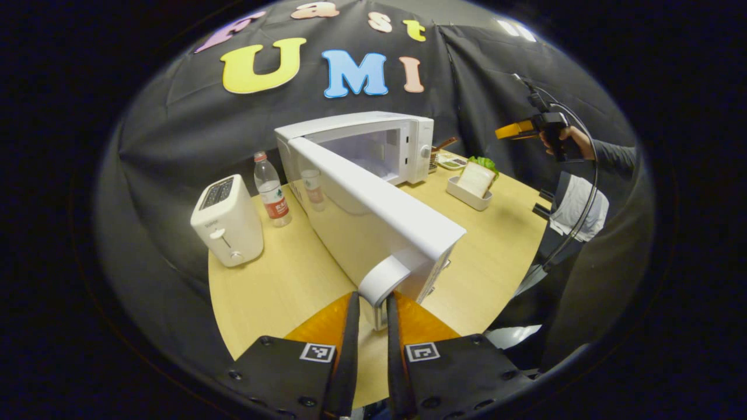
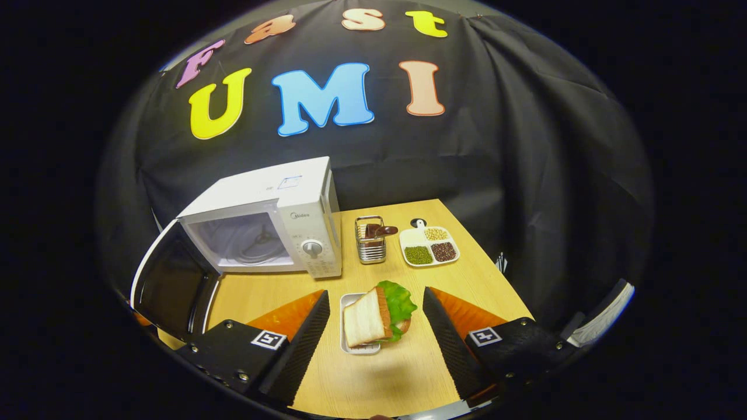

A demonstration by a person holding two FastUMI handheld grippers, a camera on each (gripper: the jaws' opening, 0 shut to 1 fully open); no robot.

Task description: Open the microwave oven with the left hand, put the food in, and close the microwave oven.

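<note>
Microwave (image 2: 265,224) door (image 1: 373,216) swung open, handle (image 1: 382,280) clamped by the left gripper (image 1: 371,303).
Ahead of that gripper, a toaster (image 1: 227,220) and bottle (image 1: 272,189) are seen left of the door; the right gripper (image 2: 374,318) is held spread, the sandwich (image 2: 378,318) lying in its tray (image 2: 356,349) between the fingers.

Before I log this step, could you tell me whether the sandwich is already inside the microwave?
No, the sandwich sits in its white tray on the table, between the right gripper's open fingers, outside the microwave.
</note>
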